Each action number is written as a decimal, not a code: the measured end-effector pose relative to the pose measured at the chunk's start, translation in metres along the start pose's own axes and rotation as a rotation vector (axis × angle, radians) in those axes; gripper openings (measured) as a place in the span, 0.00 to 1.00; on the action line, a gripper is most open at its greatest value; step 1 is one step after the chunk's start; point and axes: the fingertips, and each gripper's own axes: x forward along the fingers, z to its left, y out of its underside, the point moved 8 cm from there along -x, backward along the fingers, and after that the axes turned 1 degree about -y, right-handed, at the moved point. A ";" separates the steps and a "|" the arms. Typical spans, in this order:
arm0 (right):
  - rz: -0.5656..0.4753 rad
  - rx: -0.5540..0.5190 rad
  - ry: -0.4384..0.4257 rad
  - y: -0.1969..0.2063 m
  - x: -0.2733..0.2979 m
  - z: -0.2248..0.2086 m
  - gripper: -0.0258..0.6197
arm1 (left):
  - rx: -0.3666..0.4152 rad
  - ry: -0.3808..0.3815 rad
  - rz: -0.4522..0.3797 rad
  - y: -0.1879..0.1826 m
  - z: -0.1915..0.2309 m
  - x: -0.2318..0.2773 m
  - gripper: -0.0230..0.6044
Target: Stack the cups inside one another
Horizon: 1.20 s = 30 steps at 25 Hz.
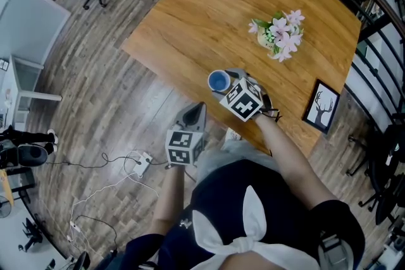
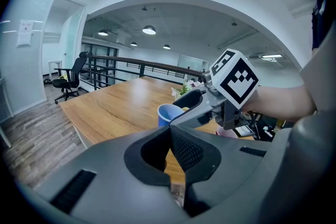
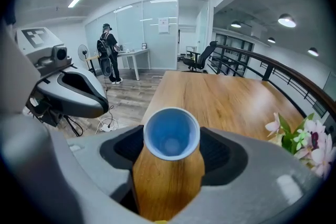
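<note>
A blue cup (image 1: pixel 218 81) stands upright, mouth up, near the front edge of the wooden table (image 1: pixel 209 9). My right gripper (image 1: pixel 223 82) is shut on it: in the right gripper view the cup (image 3: pixel 171 136) sits between the two pads, and its sides touch both. The left gripper view shows the same cup (image 2: pixel 167 114) in the right gripper (image 2: pixel 197 105), with a pinkish thing (image 2: pixel 227 132) below it, too hidden to name. My left gripper (image 1: pixel 196 110) hangs off the table's front edge over the floor, its jaws (image 2: pixel 170 131) shut on nothing.
A small pot of pink flowers (image 1: pixel 278 35) stands further back on the table, and a framed deer picture (image 1: pixel 321 106) lies near its right corner. Cables (image 1: pixel 136 164) lie on the floor to the left. Black railings (image 1: pixel 380 41) run behind the table. A person (image 3: pixel 107 52) stands far off.
</note>
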 end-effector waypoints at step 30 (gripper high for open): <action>-0.216 0.054 0.124 -0.033 -0.124 0.024 0.55 | 0.110 0.082 -0.022 -0.029 -0.037 -0.029 0.06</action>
